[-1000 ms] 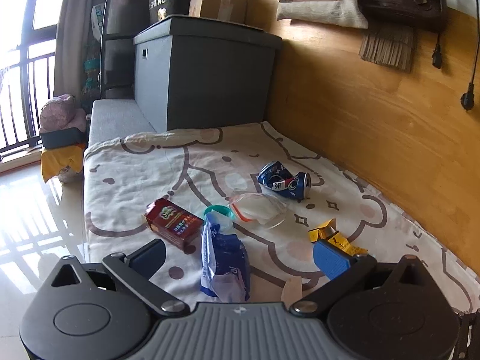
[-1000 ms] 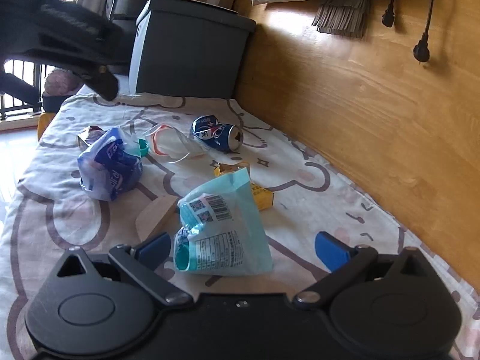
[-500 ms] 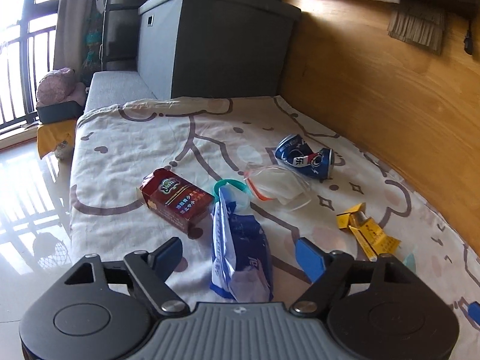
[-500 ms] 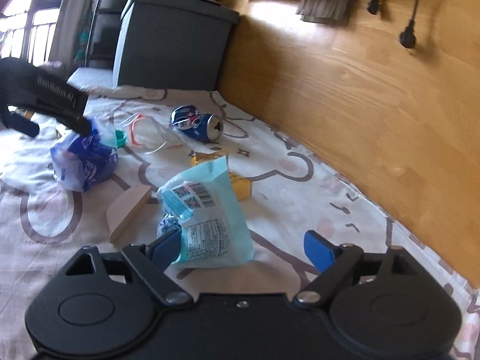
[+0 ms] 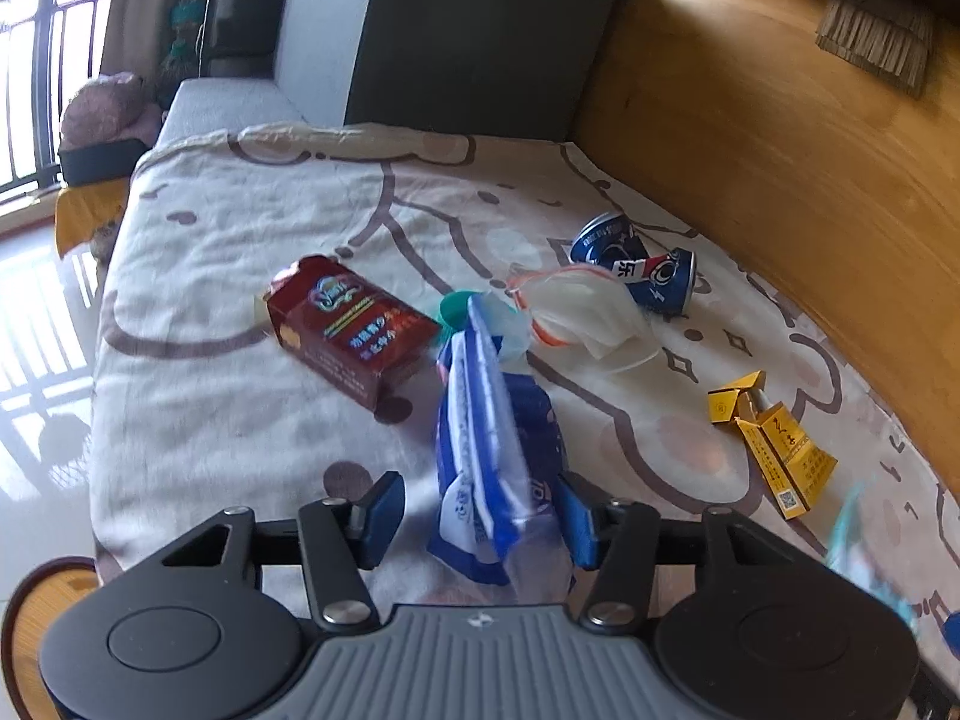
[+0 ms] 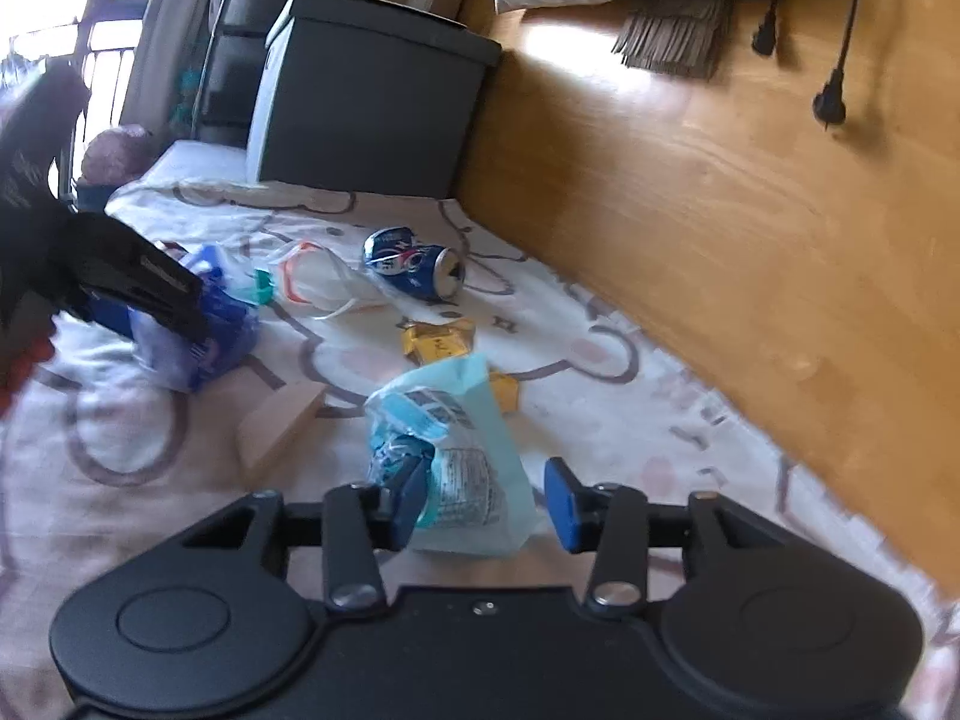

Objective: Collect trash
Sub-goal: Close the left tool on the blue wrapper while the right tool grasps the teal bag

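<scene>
On the bed's near edge, both tongs have just been closing: left gripper straddles the blue bag, right gripper the teal wrapper; neither yet clenched, pickup imminent

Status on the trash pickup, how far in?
Nothing looks collected yet; all the litter is on the bed. In hand: the left gripper has been closing around the blue bag, the right gripper around the teal packet; neither looks fully pinched. Left: red box, can, clear bag, yellow pack, wood wedge.
</scene>
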`<state>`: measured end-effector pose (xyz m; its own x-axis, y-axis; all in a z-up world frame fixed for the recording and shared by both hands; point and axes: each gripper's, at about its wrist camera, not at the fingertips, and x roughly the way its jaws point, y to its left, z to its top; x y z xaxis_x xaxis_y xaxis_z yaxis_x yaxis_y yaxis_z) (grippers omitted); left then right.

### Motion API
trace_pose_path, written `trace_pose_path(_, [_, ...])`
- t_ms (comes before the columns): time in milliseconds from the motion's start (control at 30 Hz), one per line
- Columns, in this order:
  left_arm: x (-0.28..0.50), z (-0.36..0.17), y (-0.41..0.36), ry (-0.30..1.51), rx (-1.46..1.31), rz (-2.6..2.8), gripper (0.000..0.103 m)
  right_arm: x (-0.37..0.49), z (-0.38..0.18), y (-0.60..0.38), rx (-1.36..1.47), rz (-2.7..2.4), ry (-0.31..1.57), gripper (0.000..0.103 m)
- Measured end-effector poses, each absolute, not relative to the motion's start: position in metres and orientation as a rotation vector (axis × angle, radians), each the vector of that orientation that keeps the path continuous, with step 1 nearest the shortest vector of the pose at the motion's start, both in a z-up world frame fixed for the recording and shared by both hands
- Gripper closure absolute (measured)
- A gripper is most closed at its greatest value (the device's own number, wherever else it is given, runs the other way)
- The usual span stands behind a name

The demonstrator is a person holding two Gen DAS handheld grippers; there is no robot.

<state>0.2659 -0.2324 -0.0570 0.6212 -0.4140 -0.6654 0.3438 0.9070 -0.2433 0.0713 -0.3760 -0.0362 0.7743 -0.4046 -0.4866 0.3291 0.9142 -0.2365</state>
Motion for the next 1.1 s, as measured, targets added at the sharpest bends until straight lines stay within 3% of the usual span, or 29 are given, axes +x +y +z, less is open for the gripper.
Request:
trace_pose_path(467, [0.275, -0.062, -0.232, 0.810, -0.166, -0.435, 0.048, 0.072, -0.045, -0.360, -0.177, -0.346, 0.621, 0.060])
trace_pose_path(633, [0.278, -0.066, -0.233, 0.810, -0.175, -0.450, 0.049, 0.081, -0.051, -0.370, -0.166, -0.378, 0.642, 0.065])
trace_pose_path(867, [0.276, -0.068, -0.235, 0.805, -0.141, -0.465, 0.069, 0.092, -0.057, -0.384, -0.083, -0.357, 0.668, 0.081])
trace_pose_path(1100, [0.265, -0.060, -0.233, 0.806, -0.122, -0.506, 0.079, 0.093, -0.053, -0.387, -0.050, -0.370, 0.672, 0.086])
